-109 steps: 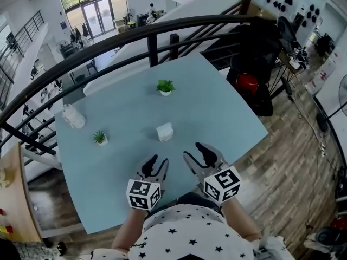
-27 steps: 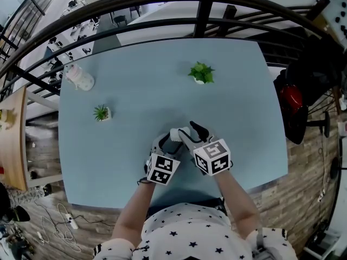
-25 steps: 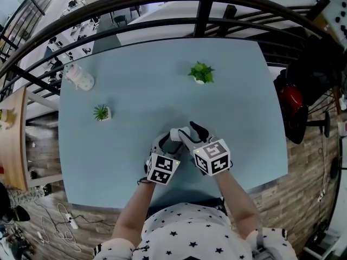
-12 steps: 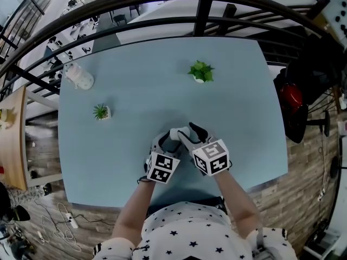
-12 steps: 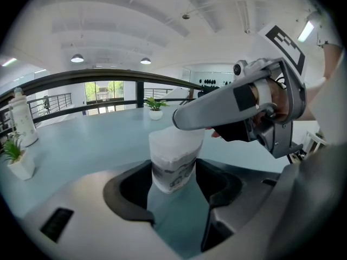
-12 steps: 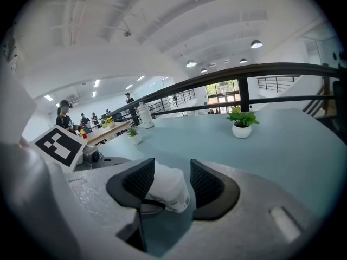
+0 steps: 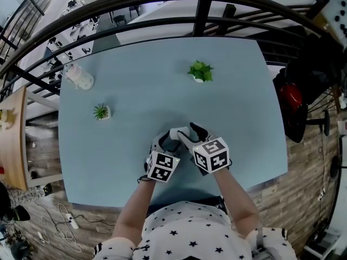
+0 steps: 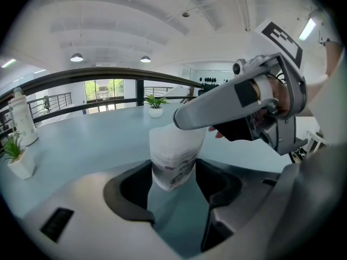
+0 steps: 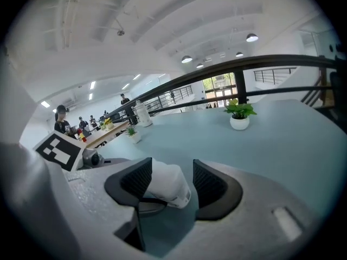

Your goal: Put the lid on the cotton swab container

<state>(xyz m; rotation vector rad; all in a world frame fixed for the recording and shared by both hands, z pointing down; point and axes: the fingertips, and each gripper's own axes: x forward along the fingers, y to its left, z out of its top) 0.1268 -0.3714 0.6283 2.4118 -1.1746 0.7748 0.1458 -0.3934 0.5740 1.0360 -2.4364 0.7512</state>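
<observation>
The white cotton swab container (image 7: pixel 175 135) stands on the blue table (image 7: pixel 141 64) near its front edge, between both grippers. In the left gripper view the container (image 8: pixel 174 155) has a plain white top and a printed band lower down. My left gripper (image 8: pixel 172 171) is shut on its sides. From the right, my right gripper (image 7: pixel 190 132) reaches over its top. In the right gripper view the container (image 9: pixel 164 182) lies between the jaws of my right gripper (image 9: pixel 172 181). They are opening: the left pad touches it and a small gap shows at the right pad.
Two small potted plants stand on the table, one far (image 7: pixel 201 71) and one at the left (image 7: pixel 101 112). A white bottle (image 7: pixel 79 77) sits at the far left corner. A black railing (image 7: pixel 200 10) runs behind the table. Wooden floor lies on the right.
Since the earliest frame both grippers have closed in on the container near the front edge. Over the last second the right gripper's jaws spread slightly; the left gripper holds still.
</observation>
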